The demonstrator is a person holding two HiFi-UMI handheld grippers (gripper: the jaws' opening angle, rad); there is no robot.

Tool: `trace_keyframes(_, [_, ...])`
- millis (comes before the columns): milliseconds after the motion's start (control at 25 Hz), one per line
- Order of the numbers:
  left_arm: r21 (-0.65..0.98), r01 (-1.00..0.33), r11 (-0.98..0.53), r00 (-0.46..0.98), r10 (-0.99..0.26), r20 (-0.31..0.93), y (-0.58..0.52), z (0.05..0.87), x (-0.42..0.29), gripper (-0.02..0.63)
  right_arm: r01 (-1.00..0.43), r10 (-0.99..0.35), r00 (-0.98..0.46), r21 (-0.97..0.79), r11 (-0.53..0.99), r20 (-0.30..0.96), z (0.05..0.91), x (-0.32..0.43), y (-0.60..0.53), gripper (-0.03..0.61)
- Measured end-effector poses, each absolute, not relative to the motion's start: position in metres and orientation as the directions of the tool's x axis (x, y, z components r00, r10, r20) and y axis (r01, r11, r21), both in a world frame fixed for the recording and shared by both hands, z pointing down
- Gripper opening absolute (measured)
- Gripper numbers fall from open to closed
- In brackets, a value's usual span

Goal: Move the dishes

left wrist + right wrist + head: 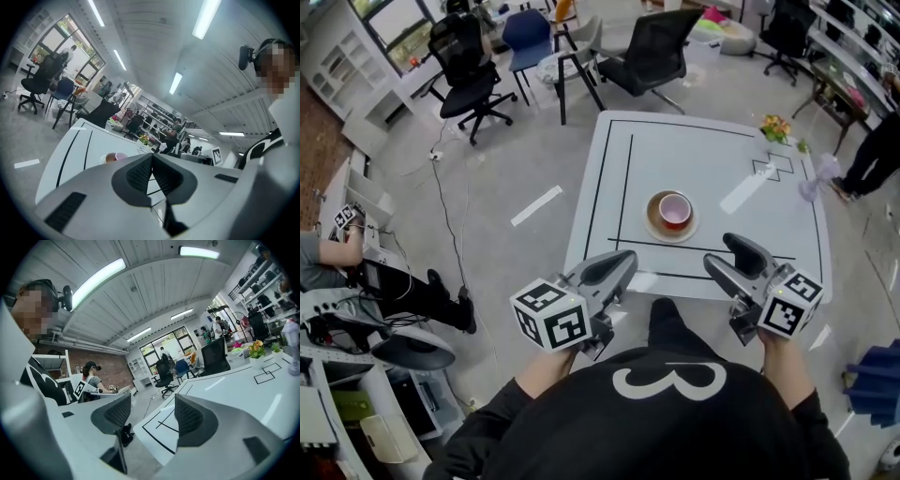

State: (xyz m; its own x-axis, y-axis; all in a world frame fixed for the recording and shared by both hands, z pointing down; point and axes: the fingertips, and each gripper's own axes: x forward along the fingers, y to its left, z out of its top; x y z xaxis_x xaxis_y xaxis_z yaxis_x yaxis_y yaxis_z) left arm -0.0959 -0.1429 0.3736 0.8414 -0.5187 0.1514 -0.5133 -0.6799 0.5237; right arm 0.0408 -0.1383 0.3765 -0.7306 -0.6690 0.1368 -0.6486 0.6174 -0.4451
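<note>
A pink cup point(675, 208) stands on a round tan plate point(654, 217) near the middle of the white table point(712, 159), inside its black lines. Both grippers hover at the table's near edge, short of the dishes. My left gripper point(626, 257) is shut with nothing in it, and its pads meet in the left gripper view point(152, 161). The cup point(116, 157) shows just beyond its tip, to the left. My right gripper point(720, 251) is open and empty, and a wide gap shows between its pads point(152, 404). The right gripper view does not show the dishes.
A small flower pot point(775, 126) and a pale vase point(818, 176) stand at the table's far right. Black office chairs point(652, 52) stand beyond the far edge. A seated person point(337, 251) is at the left and another person point(874, 155) at the right.
</note>
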Motion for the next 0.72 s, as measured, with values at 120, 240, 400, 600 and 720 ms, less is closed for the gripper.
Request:
trace_keyframes(120, [0.524, -0.527, -0.669, 0.831, -0.536, 0.152, -0.154, 0.373, -0.100, 0.003, -0.641, -0.663, -0.736, -0.459, 0.615, 0.141, 0.379, 0.040, -0.154, 0.276])
trace_keyframes(240, [0.522, -0.542, -0.658, 0.820, -0.551, 0.156, -0.167, 0.374, -0.103, 0.003, -0.635, -0.654, -0.742, -0.466, 0.616, 0.147, 0.383, 0.039, -0.172, 0.272])
trace_keyframes(400, [0.527, -0.562, -0.637, 0.804, -0.570, 0.168, -0.187, 0.378, -0.107, 0.003, -0.634, -0.651, -0.743, -0.480, 0.606, 0.158, 0.390, 0.042, -0.197, 0.270])
trace_keyframes(600, [0.541, -0.584, -0.605, 0.781, -0.601, 0.171, -0.211, 0.381, -0.115, 0.003, -0.642, -0.639, -0.741, -0.493, 0.587, 0.205, 0.409, 0.043, -0.222, 0.264])
trace_keyframes(720, [0.554, -0.587, -0.590, 0.774, -0.609, 0.171, -0.223, 0.383, -0.114, 0.003, -0.649, -0.630, -0.740, -0.495, 0.577, 0.236, 0.422, 0.042, -0.237, 0.256])
